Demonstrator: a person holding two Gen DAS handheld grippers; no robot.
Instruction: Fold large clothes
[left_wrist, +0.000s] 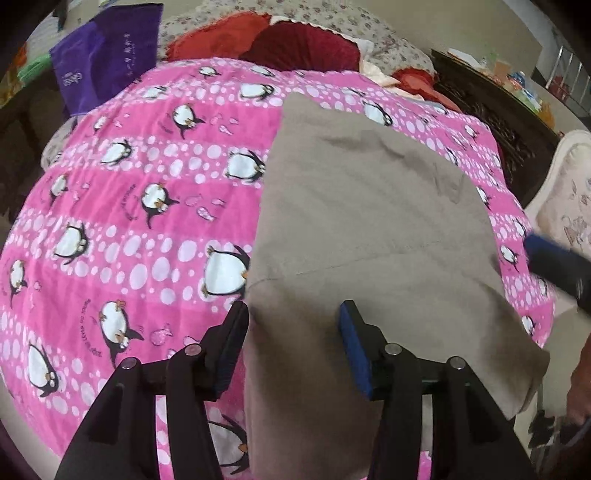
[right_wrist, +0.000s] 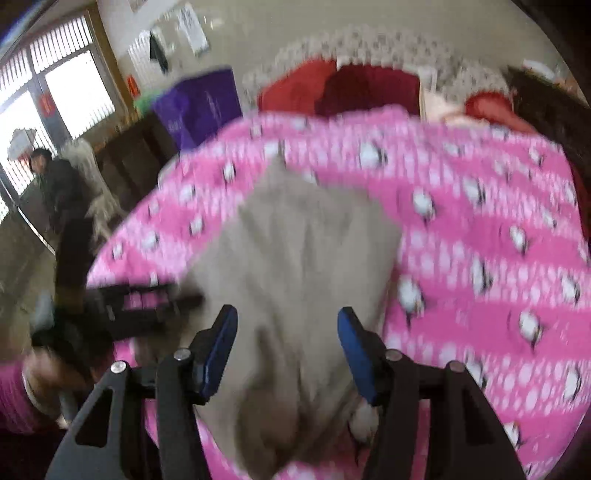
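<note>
pale script on purple bag (left_wrist: 107, 55), too blurred to read, small curved lettering on pink penguin blanket (left_wrist: 129, 206), illegible

Plain beige garment (left_wrist: 369, 221) on a pink, white-dotted penguin-print blanket (left_wrist: 129, 221).

Quick count from where I'm standing: two tongs, my left tongs (left_wrist: 295, 314) and my right tongs (right_wrist: 288, 319). One tan garment (left_wrist: 369, 229) on one pink penguin blanket (left_wrist: 129, 221). One purple bag (left_wrist: 107, 55). Three red cushions (left_wrist: 303, 48), I think. One other person (right_wrist: 59, 184) by the window.
</note>
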